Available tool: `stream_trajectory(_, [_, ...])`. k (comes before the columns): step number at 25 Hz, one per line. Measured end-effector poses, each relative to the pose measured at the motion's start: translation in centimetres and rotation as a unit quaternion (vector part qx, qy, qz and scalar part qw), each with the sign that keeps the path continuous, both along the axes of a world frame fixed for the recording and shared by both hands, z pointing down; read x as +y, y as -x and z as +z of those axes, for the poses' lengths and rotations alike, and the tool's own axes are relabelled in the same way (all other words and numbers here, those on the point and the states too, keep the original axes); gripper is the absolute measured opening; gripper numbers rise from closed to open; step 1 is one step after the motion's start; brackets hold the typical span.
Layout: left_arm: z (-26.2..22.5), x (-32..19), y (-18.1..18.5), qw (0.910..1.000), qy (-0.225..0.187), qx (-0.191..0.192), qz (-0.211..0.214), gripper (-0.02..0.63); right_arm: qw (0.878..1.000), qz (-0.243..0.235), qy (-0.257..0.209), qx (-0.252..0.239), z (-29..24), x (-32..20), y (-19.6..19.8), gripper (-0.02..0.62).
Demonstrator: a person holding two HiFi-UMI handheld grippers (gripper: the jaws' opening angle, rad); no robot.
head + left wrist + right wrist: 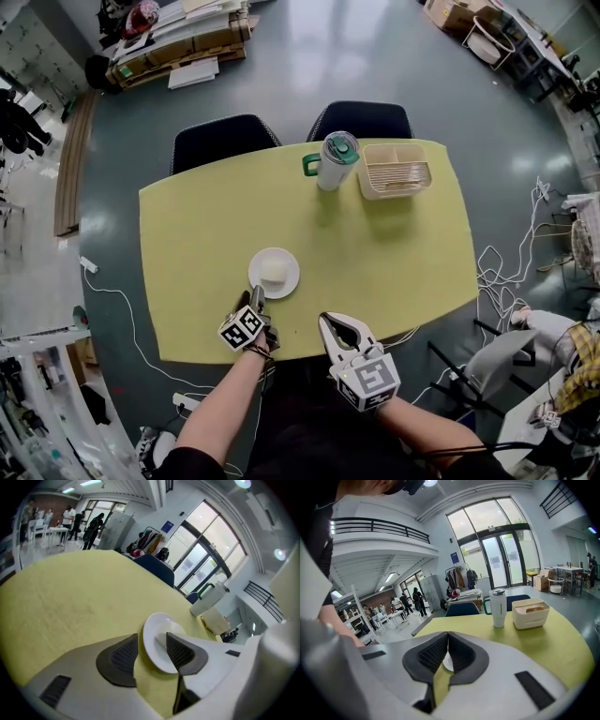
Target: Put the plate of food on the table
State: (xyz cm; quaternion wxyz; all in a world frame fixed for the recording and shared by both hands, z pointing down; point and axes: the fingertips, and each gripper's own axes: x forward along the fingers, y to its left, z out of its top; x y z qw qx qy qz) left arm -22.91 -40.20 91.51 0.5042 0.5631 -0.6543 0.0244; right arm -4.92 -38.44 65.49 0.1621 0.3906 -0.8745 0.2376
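A small white plate (274,273) with a pale piece of food (273,271) lies flat on the yellow table (394,262), near its front edge. My left gripper (257,296) is at the plate's near rim. In the left gripper view its jaws stand apart, with the plate (154,634) rim in the gap between the ribbed pads (123,654); no pad presses on it. To the right, my right gripper (326,320) hovers at the table's front edge, jaws shut on nothing (447,637). A sliver of the plate (447,663) shows below its closed tips.
A white tumbler with a green lid and handle (336,161) and a white divided box (395,170) stand at the table's far side. Two dark chairs (225,141) are tucked in behind. Cables lie on the floor at both sides (497,281).
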Motion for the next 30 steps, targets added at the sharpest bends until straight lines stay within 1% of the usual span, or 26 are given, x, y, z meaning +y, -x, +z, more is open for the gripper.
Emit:
stream_trajectory(2, [-1.6,0.4,0.3,0.999,-0.019,-0.027,0.031,0.194,1.0,0.004,-0.003,0.001,0.0,-0.2,-0.3,0.012])
stream_trajectory(3, [-2.6,0.6,0.4,0.9975,-0.03,-0.043,0.048,0.174,1.0,0.007,-0.005,0.001,0.0,-0.4,-0.5,0.012])
stream_trajectory(4, [-3.7,0.7,0.4,0.9951,-0.04,-0.063,0.065,0.141,1.0,0.01,-0.007,0.0,-0.1,-0.6,-0.7,0.012])
stream_trajectory(6, [-6.1,1.1,0.3,0.9884,-0.06,-0.102,0.095,0.047,1.0,0.017,-0.01,-0.003,-0.2,-0.8,-1.1,0.012])
stream_trajectory(7, [-7.3,1.4,0.2,0.9848,-0.071,-0.116,0.108,0.026,1.0,0.02,-0.012,-0.006,-0.3,-0.9,-1.2,0.012])
stream_trajectory(8, [-8.5,1.6,0.1,0.9813,-0.081,-0.126,0.121,0.015,1.0,0.021,-0.014,-0.007,-0.4,-0.9,-1.3,0.012])
stream_trajectory(11, [-11.8,2.6,0.0,0.9696,-0.105,-0.158,0.154,0.009,1.0,0.018,-0.019,-0.002,-0.3,-0.8,-1.0,0.012])
stream_trajectory(14, [-14.8,3.2,0.7,0.9601,-0.123,-0.187,0.167,0.009,1.0,0.002,-0.031,0.005,-0.4,-1.0,-0.2,0.012])
stream_trajectory(18, [-18.9,4.5,1.1,0.952,-0.146,-0.208,0.171,0.009,0.999,-0.018,-0.034,0.003,-1.3,-0.5,0.8,0.012])
stream_trajectory(24, [-25.1,6.9,-0.5,0.9386,-0.184,-0.225,0.186,0.009,0.998,-0.029,-0.046,-0.008,-4.2,0.9,1.1,0.012])
stream_trajectory(28, [-29.3,7.4,-1.4,0.9293,-0.214,-0.232,0.192,0.009,0.998,-0.035,-0.054,-0.014,-6.1,1.3,1.2,0.012])
stream_trajectory(30, [-31.0,7.6,-1.9,0.9263,-0.225,-0.23,0.195,0.009,0.997,-0.036,-0.059,-0.018,-7.1,1.3,1.1,0.012])
